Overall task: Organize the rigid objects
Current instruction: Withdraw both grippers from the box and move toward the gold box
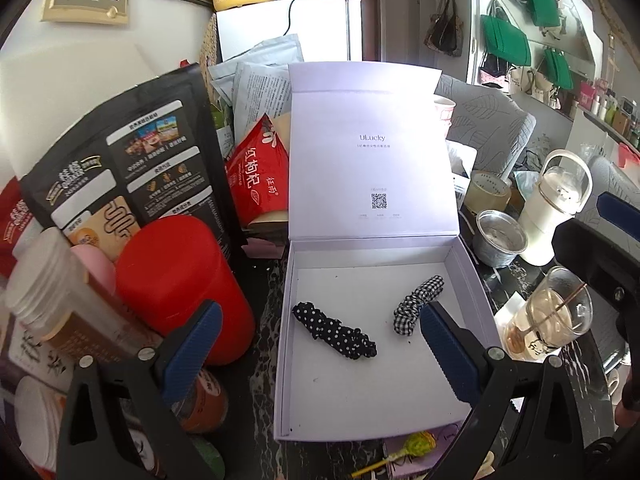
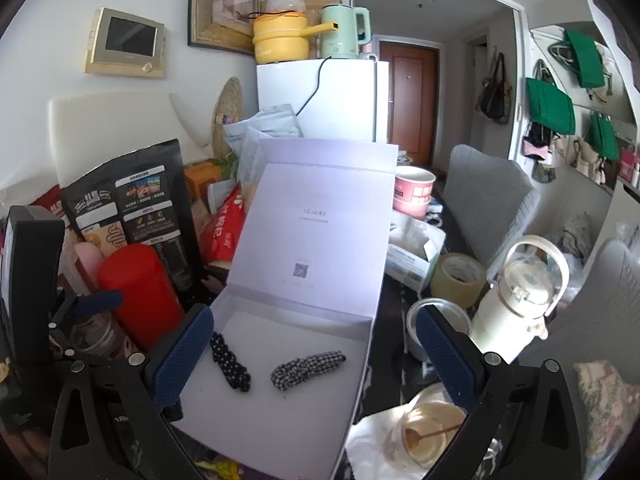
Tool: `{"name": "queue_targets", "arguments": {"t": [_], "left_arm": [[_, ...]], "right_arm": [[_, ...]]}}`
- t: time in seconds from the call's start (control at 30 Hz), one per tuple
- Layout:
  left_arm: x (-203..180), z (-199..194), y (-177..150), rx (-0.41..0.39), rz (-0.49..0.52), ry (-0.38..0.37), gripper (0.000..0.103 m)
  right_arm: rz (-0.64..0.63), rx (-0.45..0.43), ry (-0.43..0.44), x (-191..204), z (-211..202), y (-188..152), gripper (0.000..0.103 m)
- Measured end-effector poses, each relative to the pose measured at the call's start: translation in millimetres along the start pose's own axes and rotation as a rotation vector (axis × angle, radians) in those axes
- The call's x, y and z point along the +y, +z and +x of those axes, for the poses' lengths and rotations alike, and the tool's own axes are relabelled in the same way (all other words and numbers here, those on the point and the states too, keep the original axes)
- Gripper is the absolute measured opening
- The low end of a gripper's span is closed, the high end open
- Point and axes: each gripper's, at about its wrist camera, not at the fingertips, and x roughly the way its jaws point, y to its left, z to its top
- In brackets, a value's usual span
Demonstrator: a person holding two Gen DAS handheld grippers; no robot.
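An open white box (image 1: 472,292) with its lid standing up lies on the dark table; it also shows in the right wrist view (image 2: 360,364). Inside lie a black polka-dot scrunchie (image 1: 334,330) (image 2: 230,362) and a black-and-white checked scrunchie (image 1: 418,302) (image 2: 306,364). My left gripper (image 1: 320,352) is open and empty, hovering over the box's front left. My right gripper (image 2: 316,360) is open and empty above the box's right side; its body shows at the right edge of the left wrist view (image 1: 600,256).
Left of the box stand a red canister (image 1: 180,280), a black snack bag (image 1: 120,168) and jars. To the right are a glass with a spoon (image 1: 552,312), a metal cup (image 1: 500,238), a white bottle (image 1: 556,212) and a tape roll (image 2: 460,280). A lollipop (image 1: 416,446) lies in front.
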Motion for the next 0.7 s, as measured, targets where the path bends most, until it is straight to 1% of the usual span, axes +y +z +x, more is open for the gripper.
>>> {"name": "queue_targets", "arguments": {"t": [0.2, 0.3, 0.7], "left_arm": [[1.5, -34.0, -11.0, -0.037, -0.007, 0.008, 0.101], [2.1, -46.6, -18.8, -0.04, -0.007, 0.016, 0.101], [6.7, -83.1, -52.0, -0.054, -0.014, 0.011, 0.101]], "right_arm": [[-0.001, -0.018, 0.0, 3.5, -30.4, -6.8, 0.103], [-0.004, -0.016, -0.008, 5.2, -41.8, -14.1, 0.103], [-0.015, -0.004, -0.002, 17.3, -74.8, -45.7, 0.103]]}}
